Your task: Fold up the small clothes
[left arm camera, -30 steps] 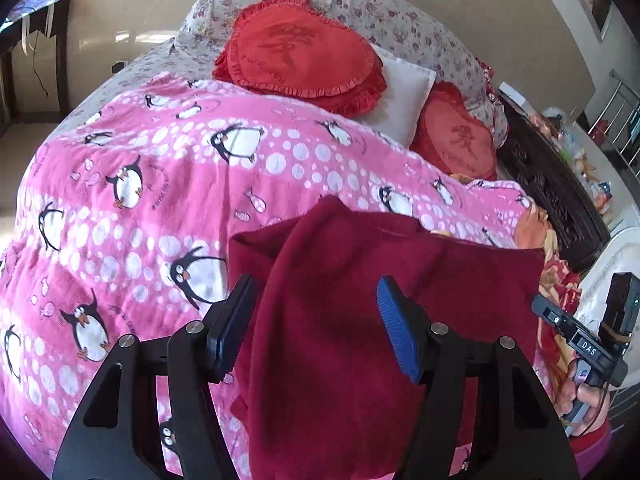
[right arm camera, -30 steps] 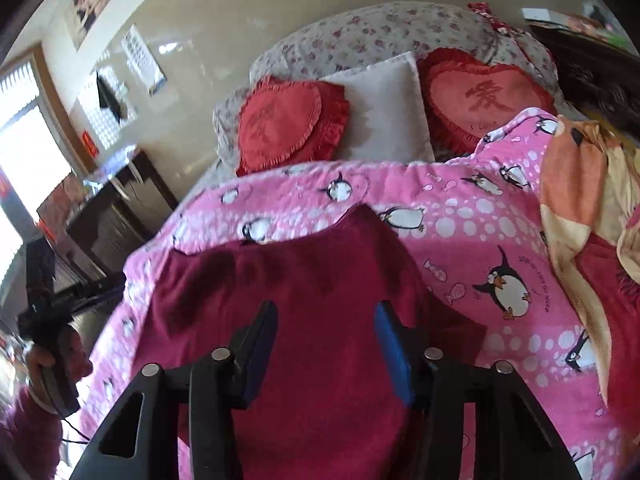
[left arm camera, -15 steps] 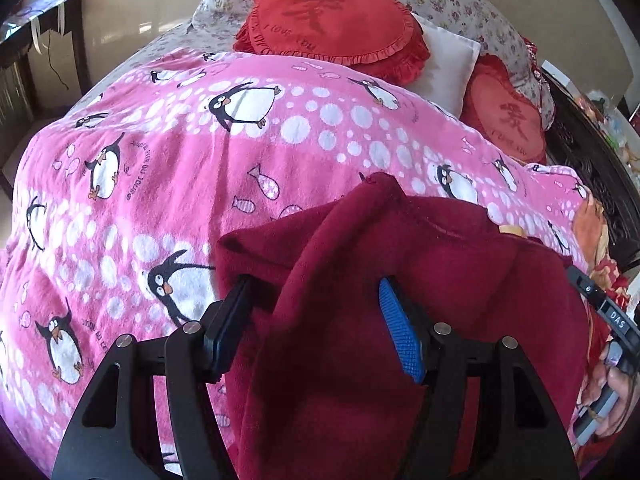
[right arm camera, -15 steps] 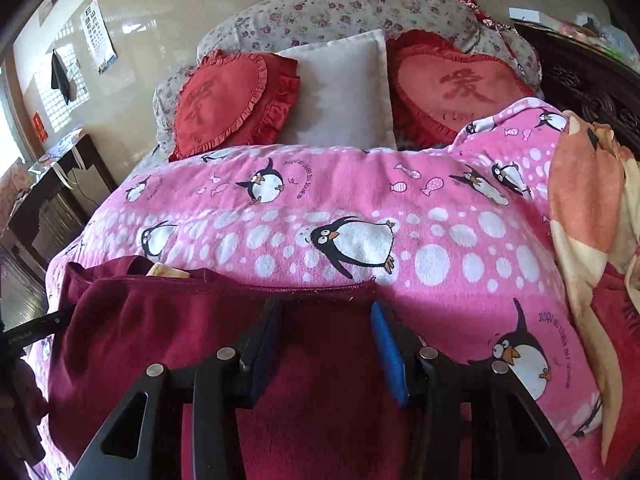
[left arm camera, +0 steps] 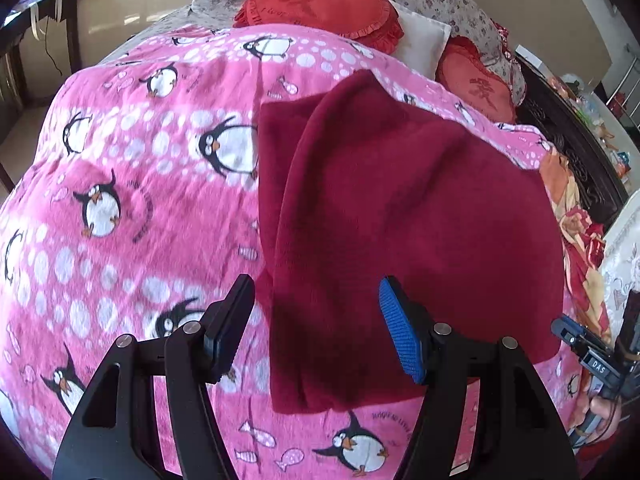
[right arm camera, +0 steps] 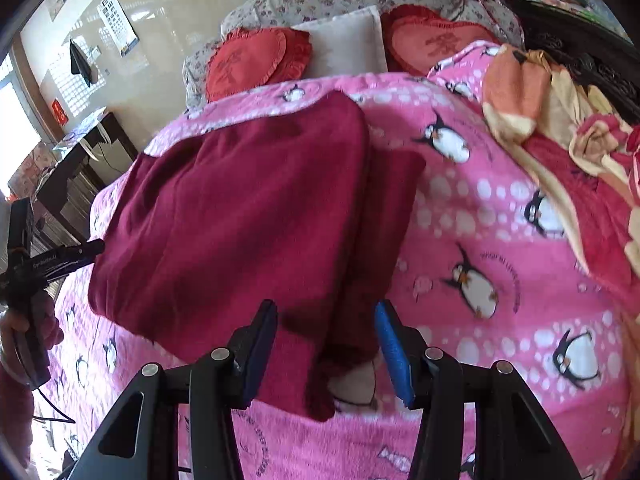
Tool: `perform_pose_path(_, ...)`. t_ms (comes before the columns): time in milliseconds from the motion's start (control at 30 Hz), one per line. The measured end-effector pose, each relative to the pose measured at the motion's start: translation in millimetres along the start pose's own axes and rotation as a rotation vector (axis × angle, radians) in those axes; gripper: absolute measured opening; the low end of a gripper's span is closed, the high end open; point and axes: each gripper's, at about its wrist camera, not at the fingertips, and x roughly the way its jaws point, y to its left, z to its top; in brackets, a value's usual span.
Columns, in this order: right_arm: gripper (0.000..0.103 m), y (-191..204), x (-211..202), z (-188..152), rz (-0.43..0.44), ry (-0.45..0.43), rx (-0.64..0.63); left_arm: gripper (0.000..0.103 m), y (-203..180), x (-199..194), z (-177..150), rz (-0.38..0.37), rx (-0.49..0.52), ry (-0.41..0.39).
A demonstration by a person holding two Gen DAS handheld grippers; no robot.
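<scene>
Both grippers have drawn back: left gripper and right gripper hover spread above the folded maroon garment, lying on the pink penguin blanket below red heart cushions

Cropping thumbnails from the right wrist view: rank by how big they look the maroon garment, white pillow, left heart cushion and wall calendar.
1. maroon garment, though nearest the camera
2-3. white pillow and left heart cushion, too alike to rank
4. wall calendar
</scene>
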Motion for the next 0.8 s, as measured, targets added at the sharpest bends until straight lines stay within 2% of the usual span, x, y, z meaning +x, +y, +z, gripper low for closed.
perform_pose_path(33, 0.04, 0.8, 4.6, -5.9, -0.002, 0.01, -0.001, 0.064, 0.7, 2.7, -5.5, 0.012, 0.003, 0.011)
perform_pose_path(67, 0.031, 3.3, 5.7, -9.1, -0.013, 0.003, -0.021, 0.064, 2.6, 5.3, -9.9, 0.026, -0.006, 0.022)
perform_pose_path(100, 0.014, 5.0, 4.1, -9.3, -0.021, -0.005, -0.036, 0.064, 5.2, 7.1, -13.6, 0.033, -0.021, 0.034)
perform_pose_path(200, 0.011, 5.7, -14.8, -2.6, -0.001, -0.022, -0.051, 0.064, 11.8, 6.2, -21.2, 0.014, -0.062, 0.044)
perform_pose_path(267, 0.011, 8.8, -22.4, -0.8, -0.034, -0.022, -0.089, 0.065, 10.9, 7.0, -25.0, 0.023, -0.063, 0.044)
perform_pose_path(367, 0.01, 8.0, -5.0, -8.4, -0.106, 0.02, -0.116, 0.065, 4.7, 11.9, -29.5, 0.054, -0.029, 0.048)
perform_pose_path(433, 0.011, 7.0, 2.9, -13.3, -0.115, 0.035, -0.101, 0.065, 5.1, 10.3, -30.5, 0.056, -0.036, 0.045)
perform_pose_path(533, 0.011, 9.6, -11.9, -8.2, -0.12, 0.01, -0.088, 0.065, 6.6, 4.3, -32.3, 0.069, -0.035, 0.039)
perform_pose_path(633, 0.019, 13.8, -32.4, -1.2, -0.167, -0.044, -0.085, 0.065, 6.4, -3.5, -32.3, 0.098, -0.021, -0.002)
perform_pose_path(700, 0.036, 19.6, -41.7, 4.2, -0.121, -0.068, -0.078, 0.065, 6.9, -7.0, -33.3, 0.113, -0.02, -0.031)
perform_pose_path(800, 0.041, 37.6, -42.0, 14.2, -0.036, -0.085, -0.072, 0.065, 13.2, -4.4, -35.1, 0.11, -0.03, -0.034)
